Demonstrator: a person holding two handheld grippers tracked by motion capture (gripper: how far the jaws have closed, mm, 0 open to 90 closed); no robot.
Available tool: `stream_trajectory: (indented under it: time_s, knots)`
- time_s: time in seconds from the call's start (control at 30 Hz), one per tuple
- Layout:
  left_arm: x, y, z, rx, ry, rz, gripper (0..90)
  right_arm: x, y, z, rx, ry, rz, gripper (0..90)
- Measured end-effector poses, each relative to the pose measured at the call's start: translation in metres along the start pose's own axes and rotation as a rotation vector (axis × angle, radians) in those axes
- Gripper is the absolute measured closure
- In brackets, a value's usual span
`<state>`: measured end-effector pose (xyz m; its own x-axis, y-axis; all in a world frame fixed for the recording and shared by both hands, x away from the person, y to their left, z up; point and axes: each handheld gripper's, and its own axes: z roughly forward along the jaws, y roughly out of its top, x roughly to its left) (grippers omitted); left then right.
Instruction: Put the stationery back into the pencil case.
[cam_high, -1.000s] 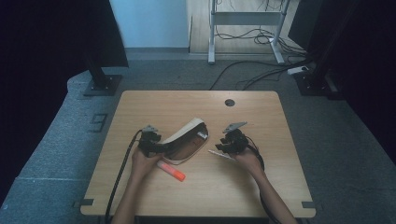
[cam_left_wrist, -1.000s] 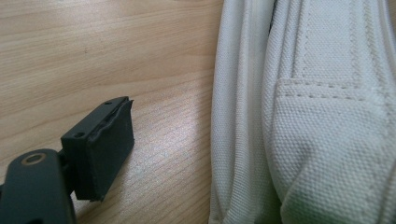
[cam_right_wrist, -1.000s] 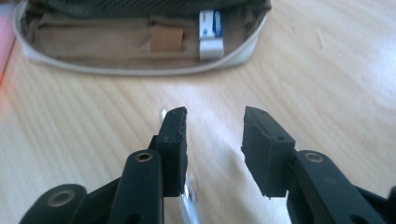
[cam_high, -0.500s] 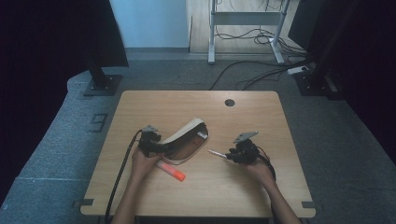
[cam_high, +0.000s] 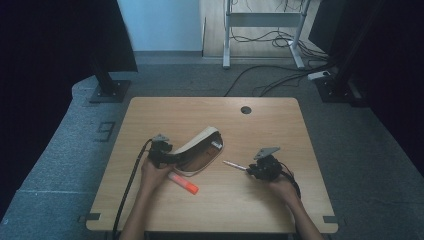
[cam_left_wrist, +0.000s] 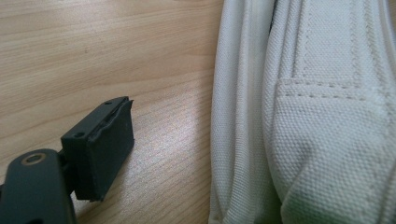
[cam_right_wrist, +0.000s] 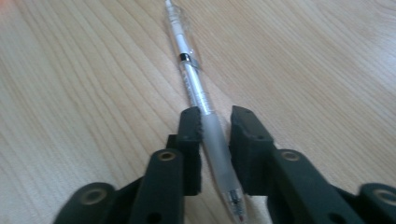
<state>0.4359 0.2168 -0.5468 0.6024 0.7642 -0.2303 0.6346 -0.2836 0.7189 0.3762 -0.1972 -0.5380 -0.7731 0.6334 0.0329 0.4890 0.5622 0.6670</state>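
A: Quick status, what step am I on?

B: Pen pickup. My right gripper (cam_right_wrist: 215, 122) has the clear gel pen (cam_right_wrist: 198, 93) between its jaws on the desk (cam_high: 210, 210), right of centre. The jaws have just been closing; the left pad looks to be touching the barrel, a thin gap shows on the right, so not clamped yet, I'd say.

A: And the left?

B: Left gripper (cam_high: 161, 152) holds the near-left end of the cream canvas pencil case (cam_high: 200, 150), mid-desk, propped with its mouth open. In the left gripper view one jaw stands free beside the fabric (cam_left_wrist: 327, 116) and the other is hidden, so jaws wide, gripping the case wall as far as I can judge.

A: Anything else?

B: Orange highlighter (cam_high: 184, 182) lies just front of the case, untouched.

A: Next?

B: Finish the squeeze, lift the pen clear, carry it left to the case mouth. Barrel's slick and round, so keep it centred.
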Motion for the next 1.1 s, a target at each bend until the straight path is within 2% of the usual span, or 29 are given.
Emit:
stream_trajectory:
  time_s: [0.03, 0.27, 0.43, 0.73, 1.1]
  knots:
    - [0.0, 0.0, 0.0, 0.001, 0.0, 0.001, 14.5, 0.0, 0.0, 0.0, -0.002, 0.009, -0.004, 77.9]
    - [0.0, 0.0, 0.0, 0.001, 0.0, 0.001, 14.5, 0.005, -0.002, -0.001, -0.002, 0.008, -0.002, 78.9]
    - [0.0, 0.0, 0.0, 0.0, 0.0, -0.002, 14.5, 0.004, 0.002, -0.009, -0.049, 0.012, 0.01, 78.9]
    - [0.0, 0.0, 0.0, 0.0, 0.0, -0.002, 14.5, 0.011, 0.023, -0.018, -0.081, 0.021, -0.02, 79.0]
    - [0.0, 0.0, 0.0, 0.002, -0.001, 0.001, 14.5, 0.025, 0.05, -0.007, -0.089, 0.06, -0.07, 79.0]
